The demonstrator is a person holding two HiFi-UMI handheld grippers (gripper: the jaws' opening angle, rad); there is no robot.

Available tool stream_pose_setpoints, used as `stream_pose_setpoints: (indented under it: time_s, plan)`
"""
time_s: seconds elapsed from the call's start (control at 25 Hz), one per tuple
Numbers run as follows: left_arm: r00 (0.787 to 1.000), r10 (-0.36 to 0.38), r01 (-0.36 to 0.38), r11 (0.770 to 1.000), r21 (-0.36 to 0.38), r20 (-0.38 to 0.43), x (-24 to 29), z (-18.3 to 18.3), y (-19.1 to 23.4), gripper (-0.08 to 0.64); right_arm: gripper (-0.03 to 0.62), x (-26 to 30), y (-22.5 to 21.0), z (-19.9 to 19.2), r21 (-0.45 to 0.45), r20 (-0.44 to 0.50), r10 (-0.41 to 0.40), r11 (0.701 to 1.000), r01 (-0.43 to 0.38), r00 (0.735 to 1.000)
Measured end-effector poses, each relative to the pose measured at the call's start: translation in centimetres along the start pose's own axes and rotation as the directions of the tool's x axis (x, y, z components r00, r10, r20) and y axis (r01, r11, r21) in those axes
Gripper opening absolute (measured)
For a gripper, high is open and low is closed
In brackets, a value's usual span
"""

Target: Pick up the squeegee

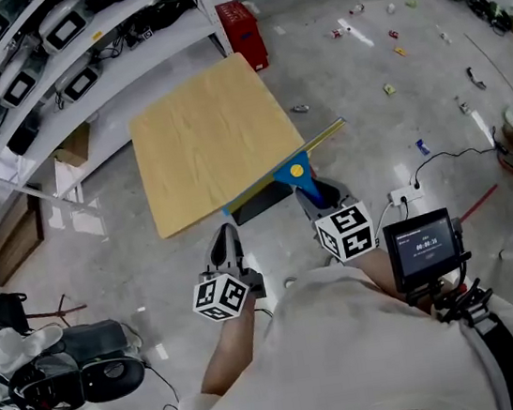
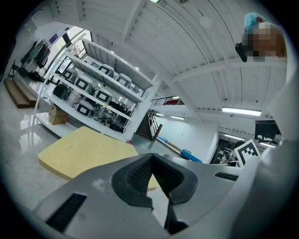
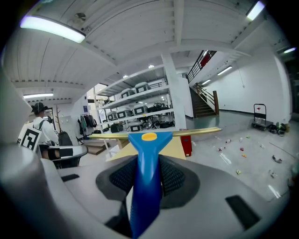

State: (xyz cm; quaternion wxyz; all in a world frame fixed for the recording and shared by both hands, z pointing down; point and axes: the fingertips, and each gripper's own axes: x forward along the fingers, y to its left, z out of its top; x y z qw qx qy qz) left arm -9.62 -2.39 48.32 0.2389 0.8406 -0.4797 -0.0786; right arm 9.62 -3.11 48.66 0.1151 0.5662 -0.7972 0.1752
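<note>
A person's white shirt (image 1: pixel 372 354) fills the foreground of the head view as the right gripper (image 3: pixel 147 177) holds the blue squeegee (image 3: pixel 145 154) out ahead. Its jaws are clamped on either side of the handle, well below the head. That low grip leaves the long yellow blade (image 1: pixel 323 138) free and lying crosswise, nearly level, above the near edge of the pale wooden table (image 1: pixel 199 132). The tool appears to be clear of the tabletop, so the pick-up looks all but complete. The left gripper (image 2: pixel 154 163) hangs beside it with its ribbed pads (image 2: pixel 138 175) closed tip to tip on nothing. It is probably kept out of the way because a single hold on the handle is enough for so light a tool. White shelving (image 1: pixel 54 48) loaded with equipment and a red crate (image 1: pixel 242 31) stand beyond the table, and small debris is scattered across the grey floor (image 1: pixel 377 50).
</note>
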Motion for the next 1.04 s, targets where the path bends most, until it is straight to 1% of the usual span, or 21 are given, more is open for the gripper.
stream_pose_setpoints:
  time_s: [0.32,0.48,0.56,0.64,0.8,1.04]
  plan:
    - [1.0,-0.01,0.01,1.0,-0.002,-0.011,0.4,-1.3,-1.7,0.005,0.13,-1.3,-1.4,-0.9,0.011,-0.003,-0.008,1.0,0.008,1.0]
    - [1.0,-0.013,0.013,1.0,0.0,-0.011,0.3,-1.5,-0.4,0.004,0.13,-0.4,-0.8,-1.2,0.009,0.005,-0.011,1.0,0.011,1.0]
    - [1.0,-0.013,0.013,1.0,0.0,-0.009,0.2,-1.6,-0.5,0.004,0.13,-0.5,-0.8,-1.4,0.008,0.006,-0.01,1.0,0.01,1.0]
    - [1.0,-0.013,0.013,1.0,-0.002,-0.009,0.1,-1.2,-0.2,0.004,0.13,-0.2,-0.3,-1.1,0.008,0.003,-0.009,1.0,0.009,1.0]
    - [1.0,-0.011,0.011,1.0,-0.012,-0.014,-0.3,0.2,1.7,0.004,0.13,1.3,1.6,-0.3,0.006,-0.006,-0.006,1.0,0.006,1.0]
    - [1.0,-0.002,0.002,1.0,-0.016,-0.016,-0.6,0.1,1.7,0.005,0.13,1.5,1.8,0.1,-0.006,-0.005,0.004,1.0,-0.004,1.0]
